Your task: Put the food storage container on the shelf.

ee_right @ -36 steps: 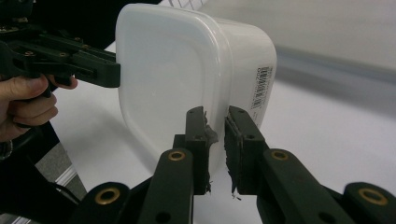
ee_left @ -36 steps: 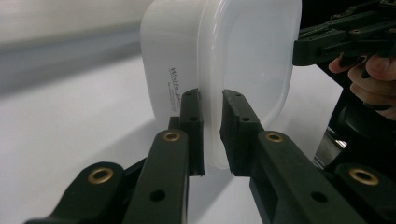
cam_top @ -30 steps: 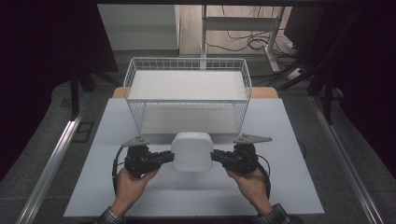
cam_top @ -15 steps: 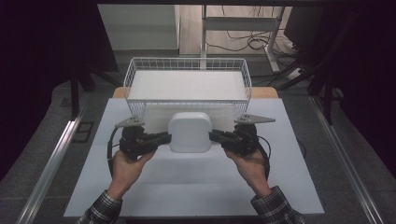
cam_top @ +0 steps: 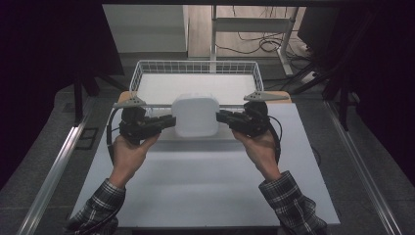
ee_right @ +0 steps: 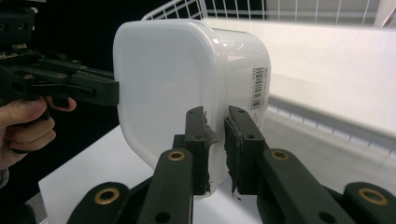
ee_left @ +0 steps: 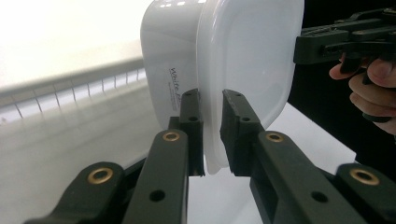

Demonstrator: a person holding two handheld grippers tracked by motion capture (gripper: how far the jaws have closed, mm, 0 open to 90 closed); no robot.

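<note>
Sleeves, plaid, two (cam_top: 288,198) — entering at the near edge of the tabletop (cam_top: 205,191), forearms reaching forward over its bare white surface.

Left gripper (cam_top: 169,121) — being held in the person's left hand (cam_top: 128,152), jaws pointing inward toward the middle. In the left gripper view the two black jaws are standing nearly together, pinching the thin projecting rim of the container between them.

Right gripper (cam_top: 221,116) — being held in the right hand (cam_top: 259,144), mirroring the left. In the right gripper view its jaws are likewise clamping the rim on the opposite side; the pad faces are looking worn and ragged.

Container, white plastic, lidded (cam_top: 195,115) — hanging clear of the tabletop between the two grippers, tipped so that its lid is facing the person and its body is pointing away toward the basket. A printed word is showing on one side wall and a barcode label on the other. Each gripper is lying at one side of it, equally near, so both hands are sharing the load.

Basket, white wire (cam_top: 139,78) — standing at the far edge of the tabletop, just beyond the container, open at the top, its bed looking bare. Container is lying directly in front of its near wall — judged, any coming move would be forward and over that wall, both grippers travelling together.

Floor, cables (cam_top: 254,44) — lying beyond the table.
</note>
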